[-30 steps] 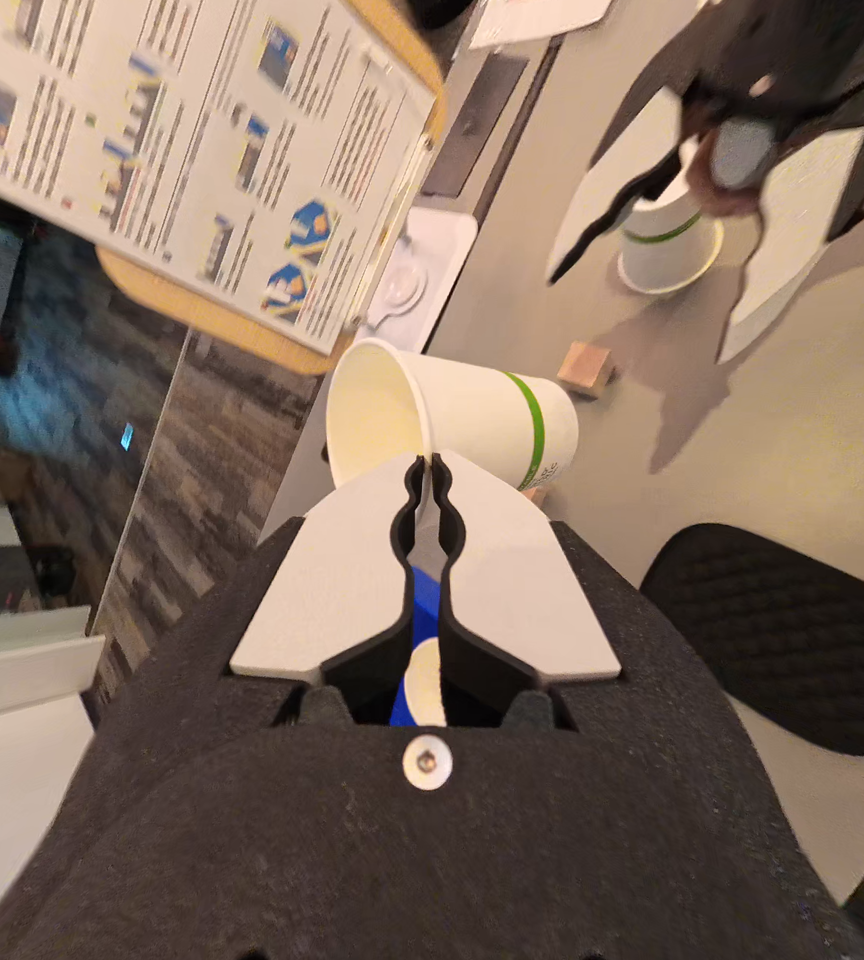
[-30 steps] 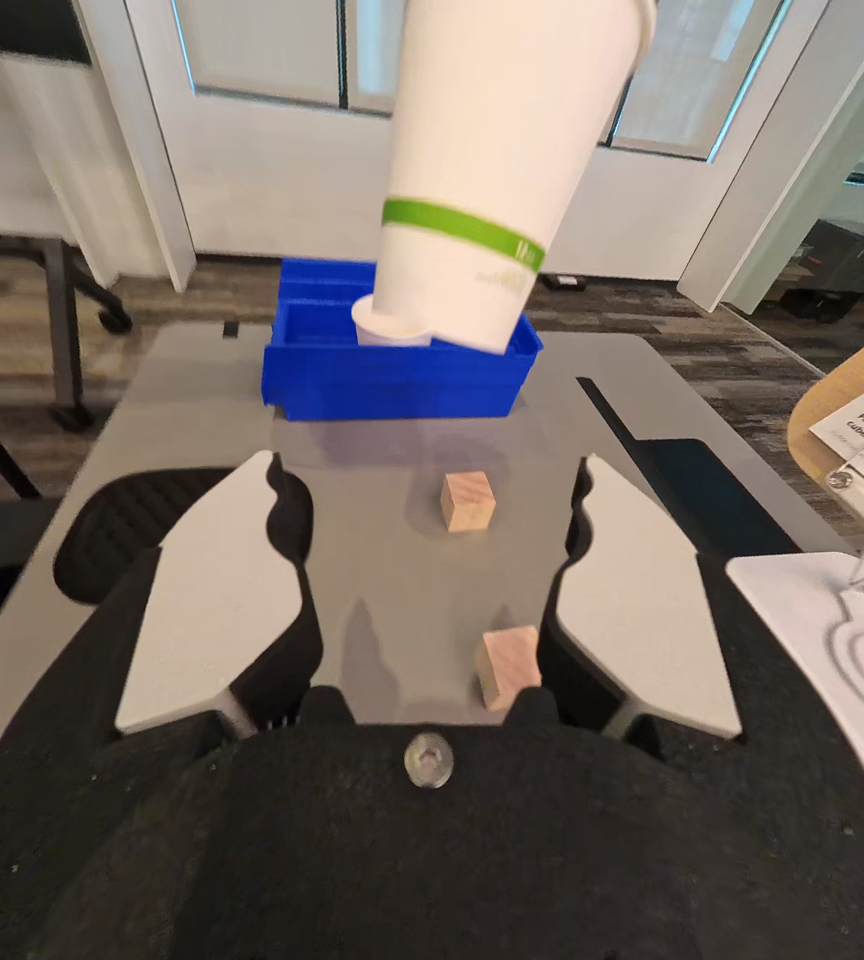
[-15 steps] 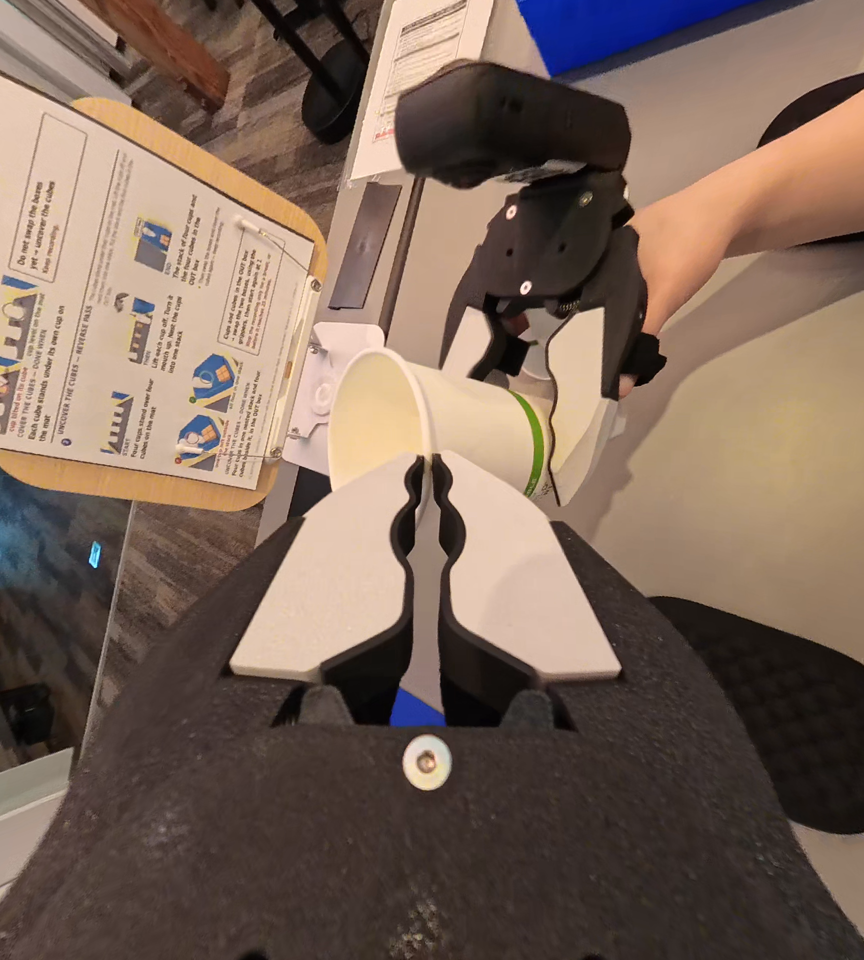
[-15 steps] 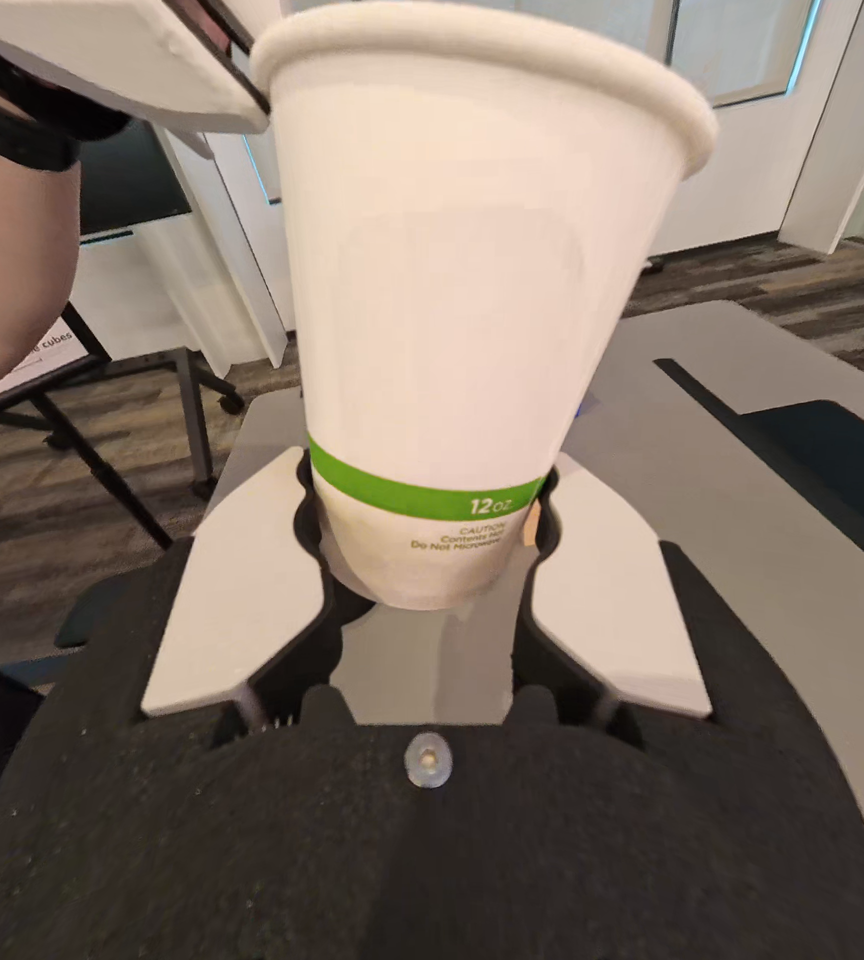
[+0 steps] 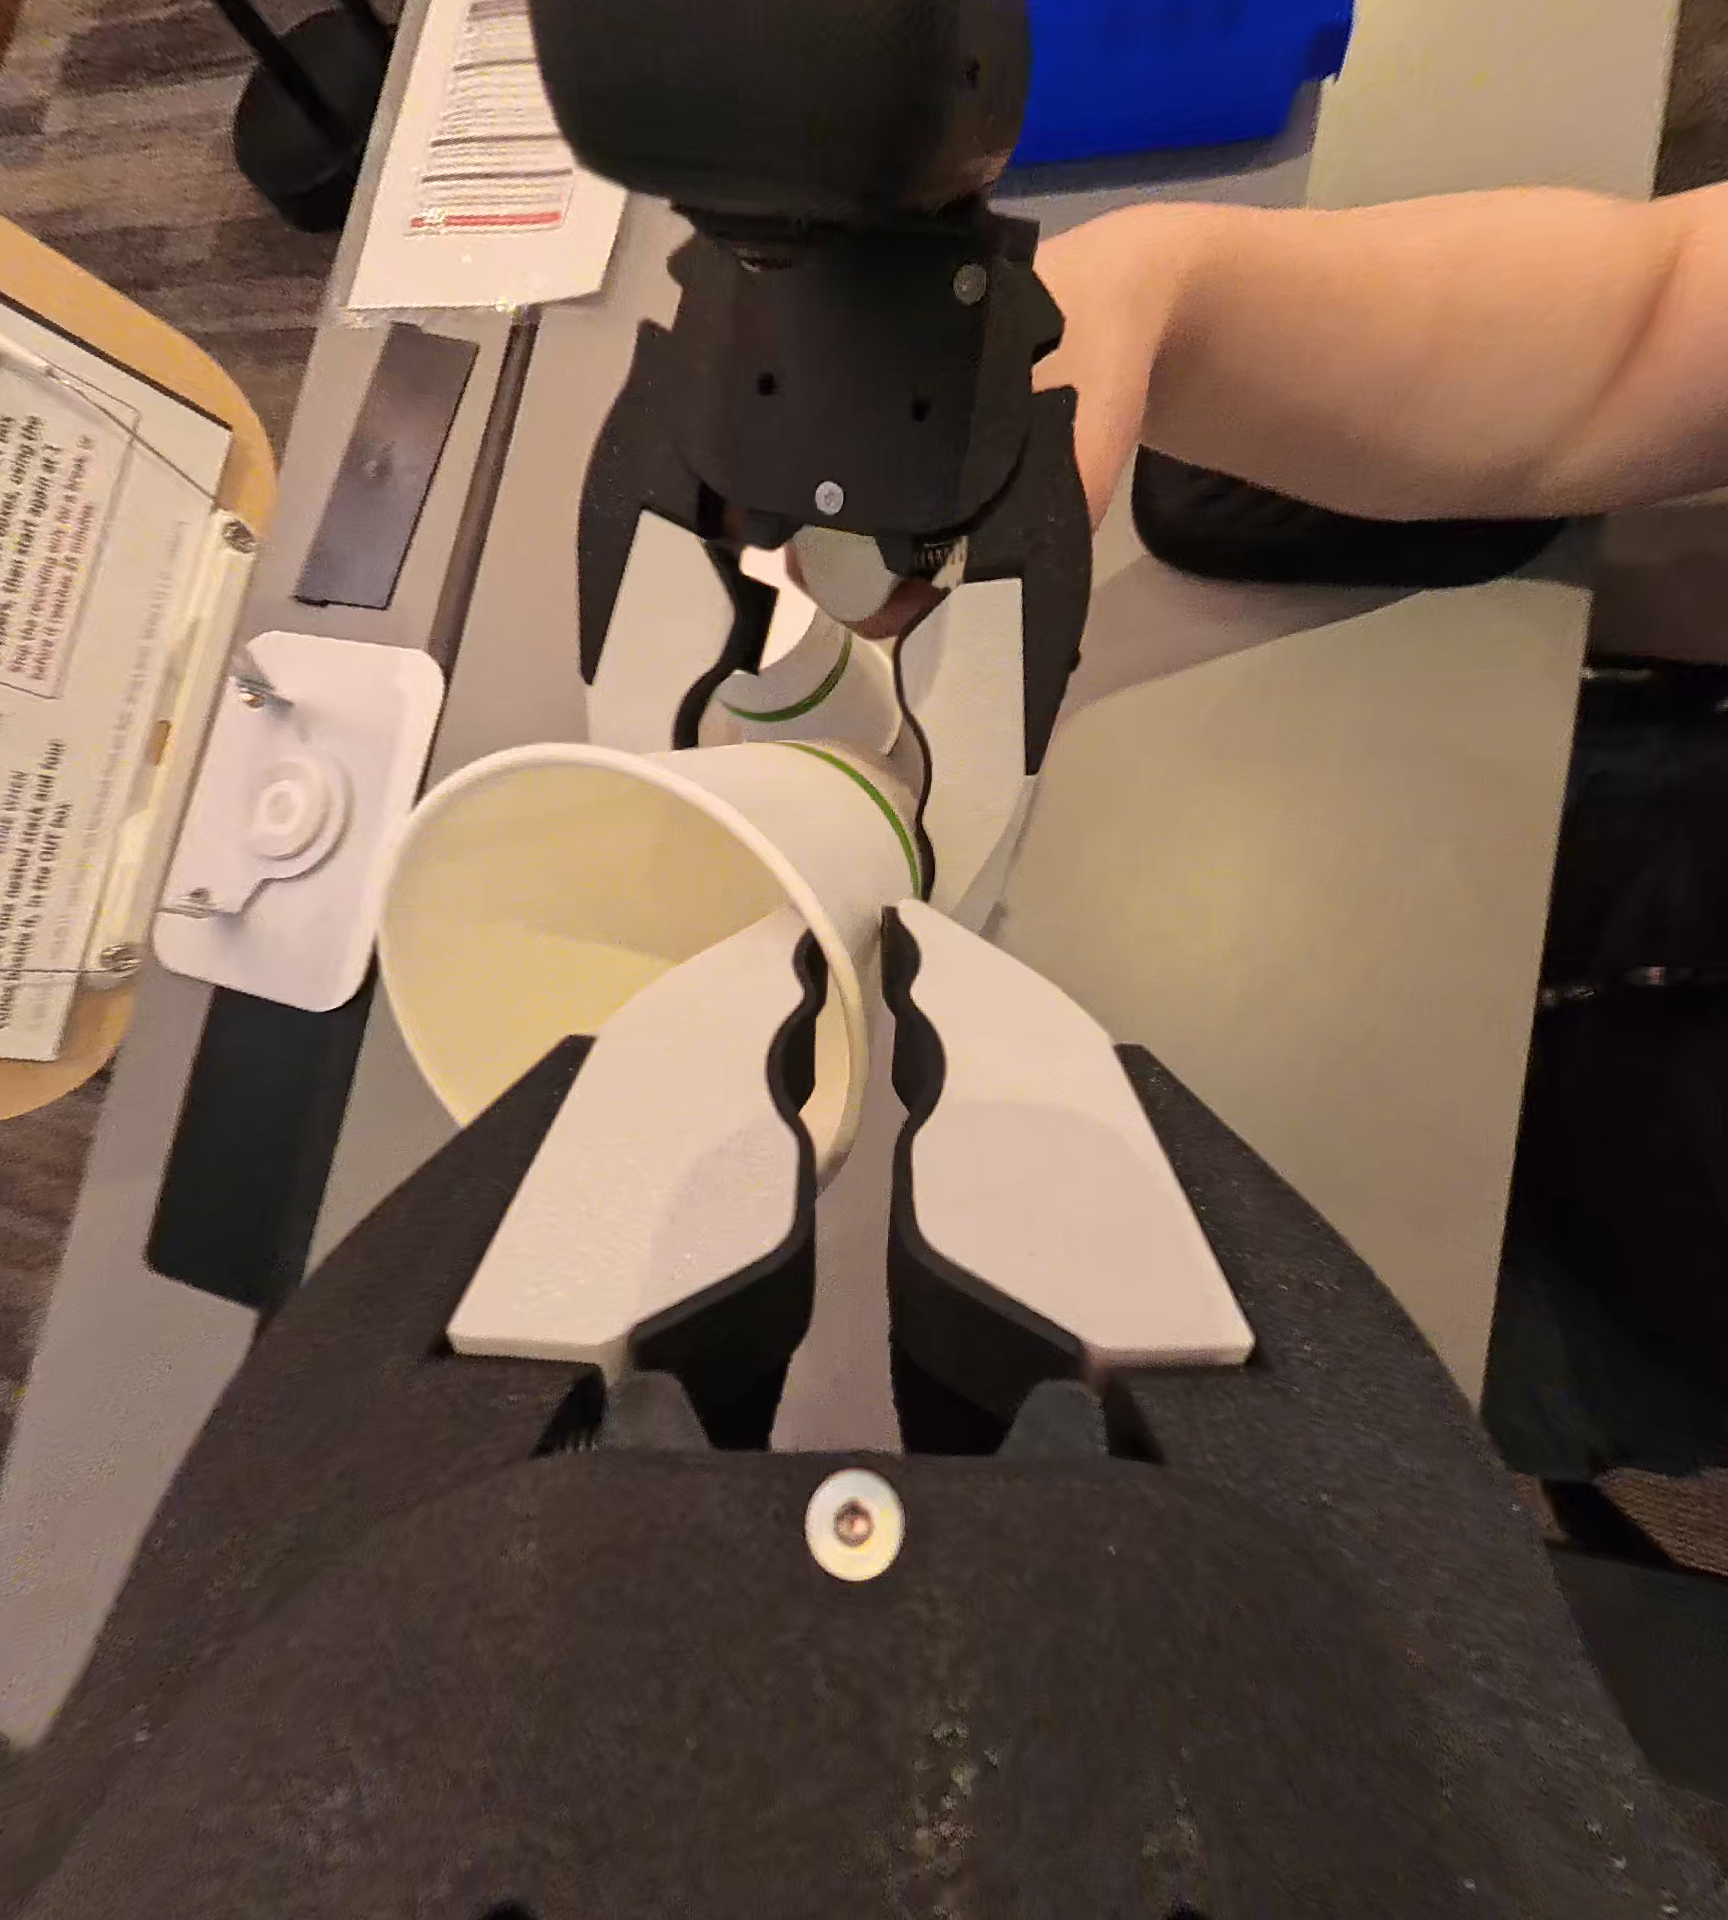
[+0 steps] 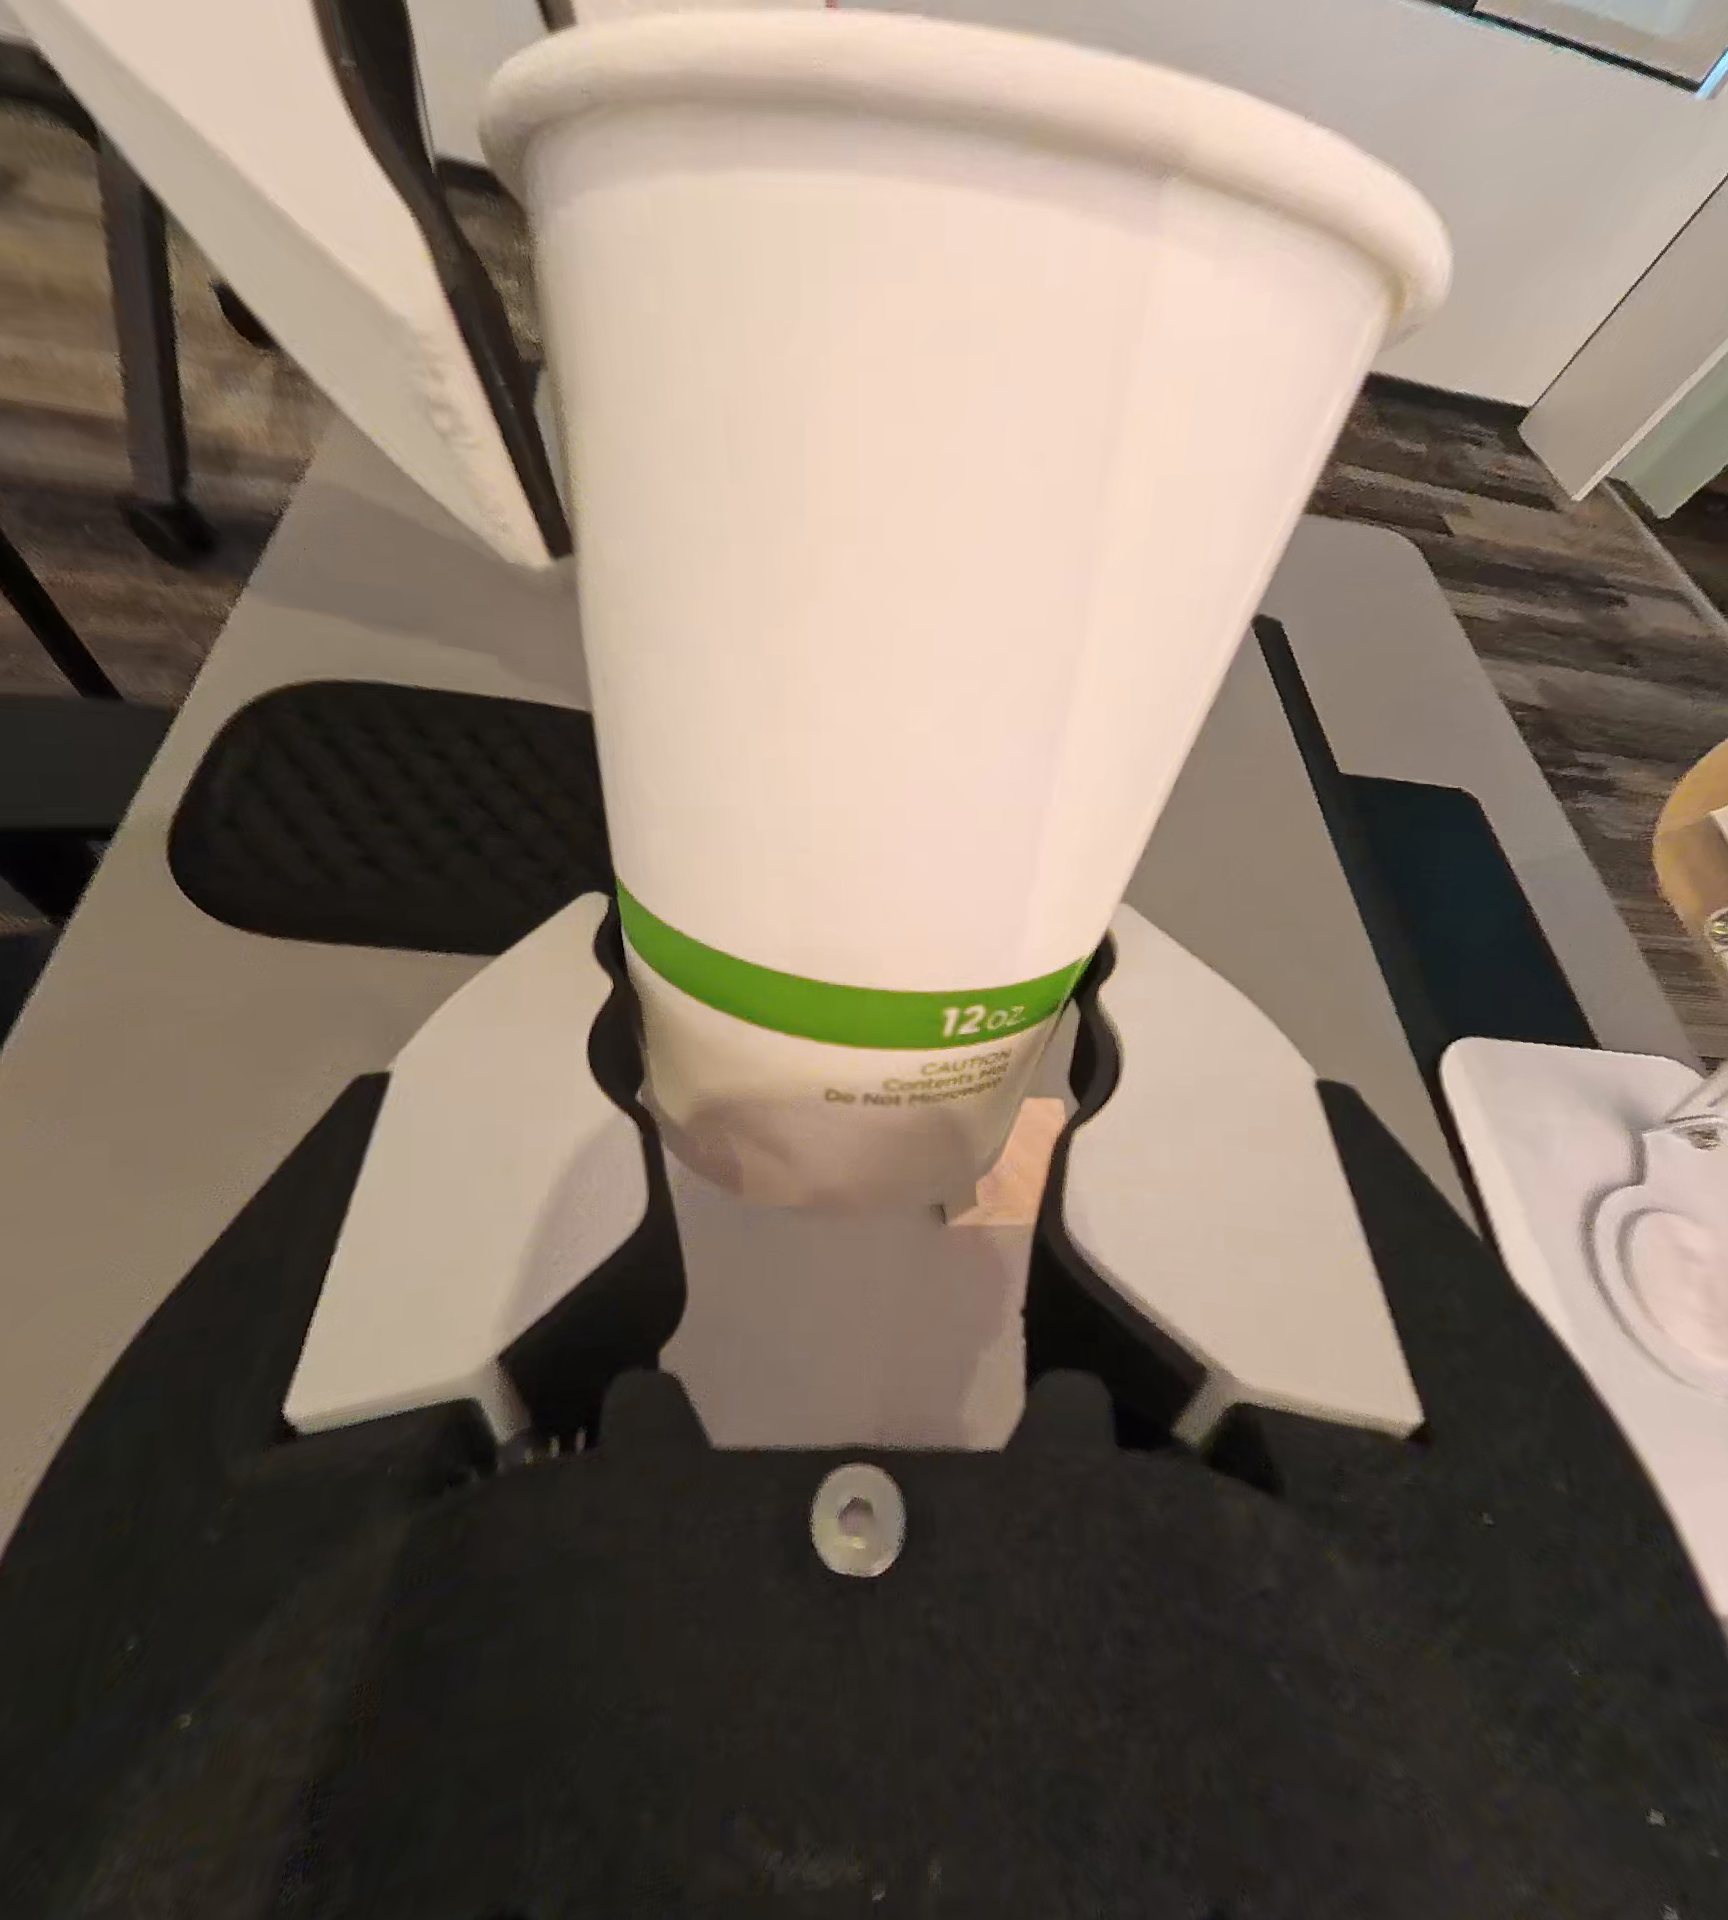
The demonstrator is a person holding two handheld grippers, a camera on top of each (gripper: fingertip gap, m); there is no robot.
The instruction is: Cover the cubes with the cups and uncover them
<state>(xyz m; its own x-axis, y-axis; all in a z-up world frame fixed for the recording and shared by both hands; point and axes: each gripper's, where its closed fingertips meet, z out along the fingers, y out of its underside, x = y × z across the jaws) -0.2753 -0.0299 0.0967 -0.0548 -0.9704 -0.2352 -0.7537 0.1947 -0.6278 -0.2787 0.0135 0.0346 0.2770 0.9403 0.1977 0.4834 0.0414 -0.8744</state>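
White plates of your right gripper (image 6: pixel 855 966) are clamped on the cup (image 6: pixel 901 520) at its green band, just above the base. The left gripper (image 5: pixel 844 925) straddles the rim, one finger inside the mouth, one outside, with a narrow gap. Can't tell if it bites or has let go. The cup is in the air over the table (image 5: pixel 1255 935), tipped on its side between the two tools. Handling, as a judgement: thin paper, very light, walls dent easily. The rolled rim and the base ring are the stiff spots, so the low grip looks sound. Squeeze gently; the taper may let it slide out. Hidden: one cube (image 6: pixel 1021 1164) shows only as a corner past the base. A second cup (image 5: pixel 808 686) shows in slivers through the right tool. No other cubes are visible. The bin (image 5: pixel 1151 83) is cut off at the frame edge.
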